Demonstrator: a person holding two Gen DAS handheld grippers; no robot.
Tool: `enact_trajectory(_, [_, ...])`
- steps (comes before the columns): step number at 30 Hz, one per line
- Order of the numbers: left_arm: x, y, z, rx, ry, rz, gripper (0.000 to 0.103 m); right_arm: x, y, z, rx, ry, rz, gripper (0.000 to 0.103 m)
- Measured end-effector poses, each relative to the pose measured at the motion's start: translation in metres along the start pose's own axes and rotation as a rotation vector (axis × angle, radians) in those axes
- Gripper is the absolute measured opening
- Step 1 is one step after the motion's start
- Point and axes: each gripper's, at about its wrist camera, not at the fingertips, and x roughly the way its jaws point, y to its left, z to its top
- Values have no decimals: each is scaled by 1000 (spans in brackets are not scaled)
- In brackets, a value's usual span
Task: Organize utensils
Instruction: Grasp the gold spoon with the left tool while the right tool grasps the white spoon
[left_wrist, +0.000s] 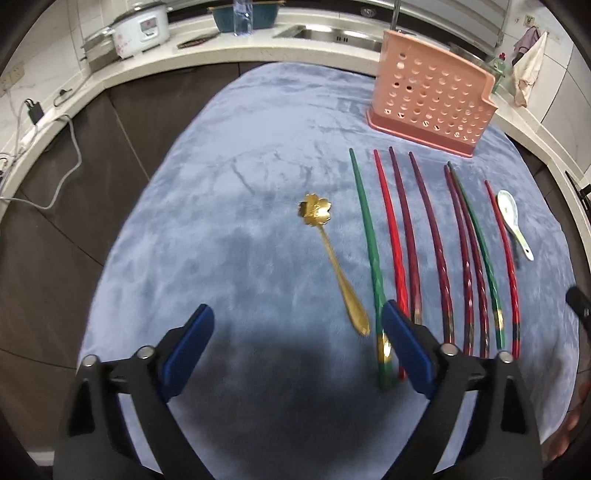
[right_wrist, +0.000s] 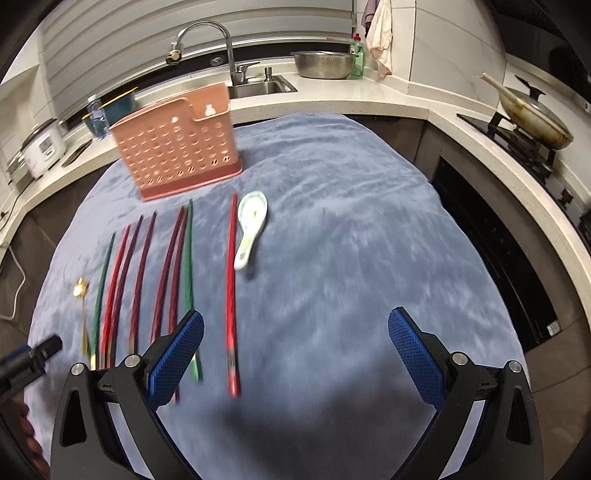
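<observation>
- Tools first: left tool (left_wrist: 297, 321) spread wide, nothing between its blue pads, low in the left wrist view above the blue cloth (left_wrist: 221, 147) that covers the bench.
- Right tool (right_wrist: 295, 326) likewise released and empty, low in the right wrist view.
- Gold spoon (left_wrist: 334, 260) lies just above the left tool, flower-shaped bowl pointing up-frame.
- Chopsticks (left_wrist: 436, 251), green, red and dark purple, lie side by side right of the spoon; the nearest green one's end sits behind the left tool's right pad.
- White ceramic spoon (right_wrist: 250, 229) rests just right of the outermost red chopstick.
- Pink perforated holder (left_wrist: 430, 96) stands upright beyond the chopsticks, upper right of the left wrist view.
</observation>
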Motion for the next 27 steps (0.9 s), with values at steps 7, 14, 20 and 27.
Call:
enact_trajectory(7, [30, -7, 10, 7, 64, -33, 59, 61, 5, 39, 63, 71, 63, 65])
enact_trajectory(14, [36, -7, 9, 20, 71, -41, 51, 98, 9, 39, 102, 152, 102, 38])
enact_trajectory(20, [36, -8, 5, 41, 49, -34, 39, 98, 16, 33, 85, 140, 109, 38])
enact_trajectory(27, [33, -6, 2, 34, 54, -66, 16, 99, 25, 30, 30, 141, 95, 28])
